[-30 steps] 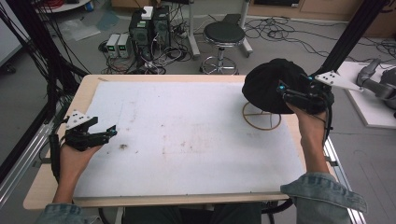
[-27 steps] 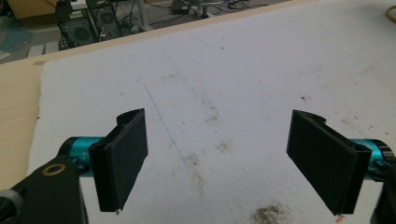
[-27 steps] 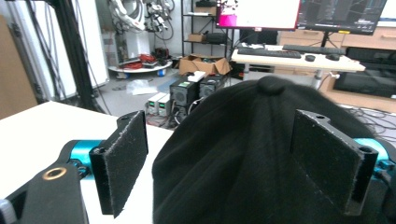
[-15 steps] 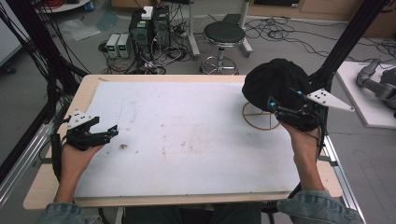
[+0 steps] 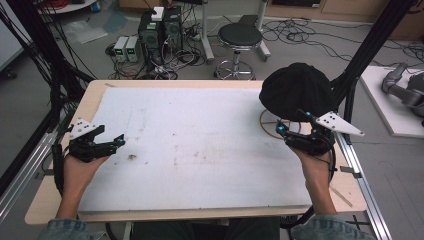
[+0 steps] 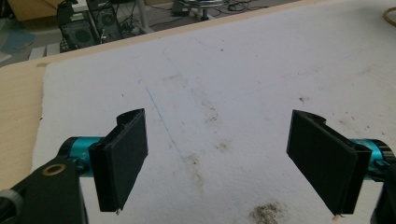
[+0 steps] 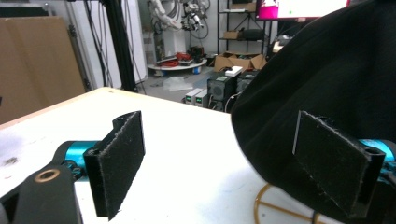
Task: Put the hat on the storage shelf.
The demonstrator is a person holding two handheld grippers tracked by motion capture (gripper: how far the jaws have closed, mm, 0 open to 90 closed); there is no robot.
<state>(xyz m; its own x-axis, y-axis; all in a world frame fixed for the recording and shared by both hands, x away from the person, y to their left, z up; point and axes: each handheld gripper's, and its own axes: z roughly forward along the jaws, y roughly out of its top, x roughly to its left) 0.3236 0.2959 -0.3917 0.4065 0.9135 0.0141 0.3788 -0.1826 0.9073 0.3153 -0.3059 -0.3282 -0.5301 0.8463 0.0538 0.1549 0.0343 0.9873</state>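
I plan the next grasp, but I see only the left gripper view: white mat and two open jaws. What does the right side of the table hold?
Observer: A black hat sits on a wooden ring stand at the far right of the table.
Operator: Is the right hand-held gripper closed on it?
Observer: No. The right hand-held gripper is open, just in front of the hat; in its own view one jaw overlaps the hat's edge, the other is over bare mat.
Operator: And what is behind the table?
Observer: A round black stool stands on the floor beyond the far edge.
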